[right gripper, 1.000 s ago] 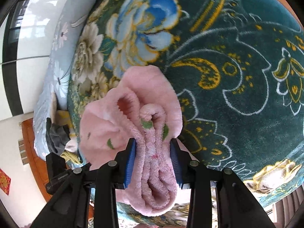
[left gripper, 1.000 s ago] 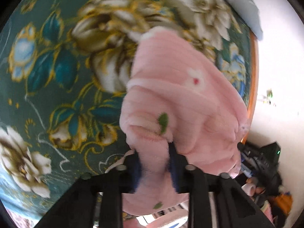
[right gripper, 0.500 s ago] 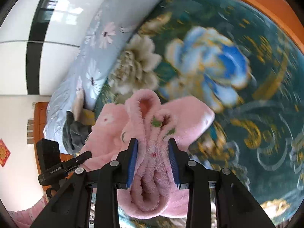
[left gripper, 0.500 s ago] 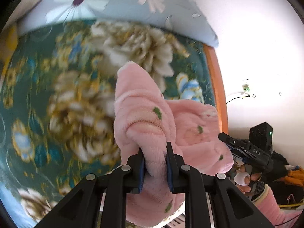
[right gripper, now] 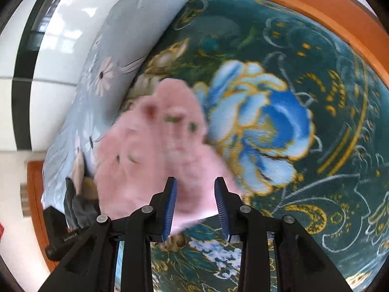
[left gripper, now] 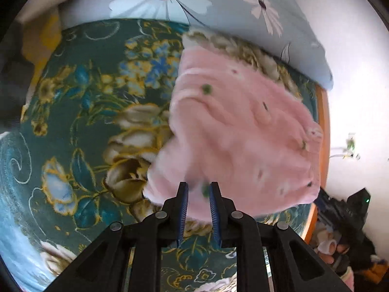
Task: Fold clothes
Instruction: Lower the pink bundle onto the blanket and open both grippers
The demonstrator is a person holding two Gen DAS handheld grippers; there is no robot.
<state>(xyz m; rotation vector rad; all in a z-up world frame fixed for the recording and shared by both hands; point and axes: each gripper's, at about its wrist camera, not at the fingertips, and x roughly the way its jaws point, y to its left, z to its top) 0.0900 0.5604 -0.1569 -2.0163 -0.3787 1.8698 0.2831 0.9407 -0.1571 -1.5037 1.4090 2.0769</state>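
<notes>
**One garment, two tongs, one bed**

I count one pink garment (left gripper: 243, 133) spread on one floral blanket (left gripper: 85, 121). My two tongs are both in frame: the left one (left gripper: 198, 202) and the right one (right gripper: 195, 200), each with two blue-padded fingers, four pads in all. One pale blue daisy-print pillow (left gripper: 194, 4) lies along the blanket's far edge. One orange wooden bed frame (right gripper: 316, 7) borders it. One heap of dark and yellow clothes (right gripper: 80, 194) sits by the pillow; how many pieces it holds I cannot tell.
</notes>
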